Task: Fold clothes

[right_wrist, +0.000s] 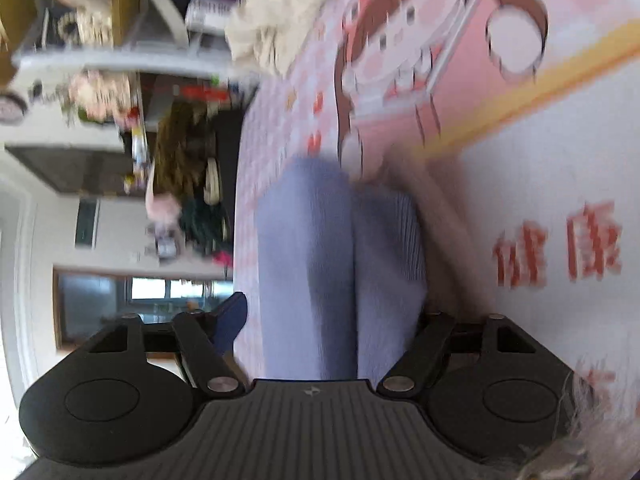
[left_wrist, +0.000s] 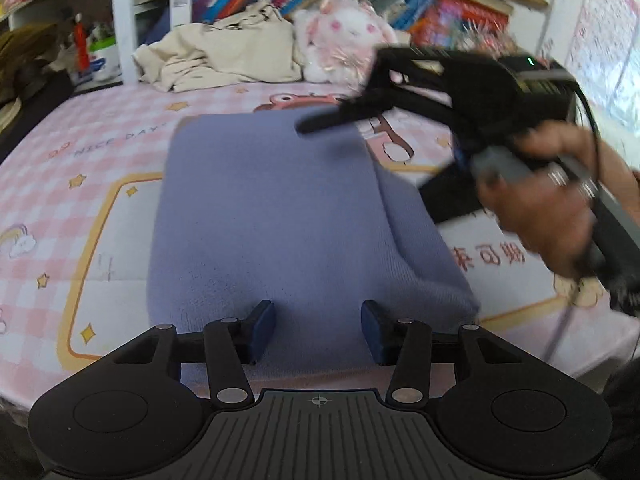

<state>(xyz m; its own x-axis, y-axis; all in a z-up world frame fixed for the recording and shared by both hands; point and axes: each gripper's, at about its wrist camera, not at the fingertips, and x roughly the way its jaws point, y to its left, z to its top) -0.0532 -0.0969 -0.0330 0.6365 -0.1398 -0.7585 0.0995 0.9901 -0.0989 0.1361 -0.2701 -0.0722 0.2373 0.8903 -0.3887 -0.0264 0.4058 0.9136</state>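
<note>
Left hand-held gripper [left_wrist: 318, 330] spread, empty, above folded sweater [left_wrist: 264, 216] on bench [left_wrist: 80, 208]. Right hand-held gripper [right_wrist: 332, 320] straddled sweater fold; grip unclear, blurred.

Plenty of open worktop [left_wrist: 80, 208] left of the folded purple knit [left_wrist: 260, 220], nothing sitting on that pink checked cloth. Right side is tighter: the right gripper [left_wrist: 320, 122] and the hand [left_wrist: 560, 208] holding it hang over the knit's far right corner. The back edge is blocked by a cream clothes pile [left_wrist: 224, 56], a plush bunny [left_wrist: 344, 40] and a white shelf post [left_wrist: 124, 20].
</note>
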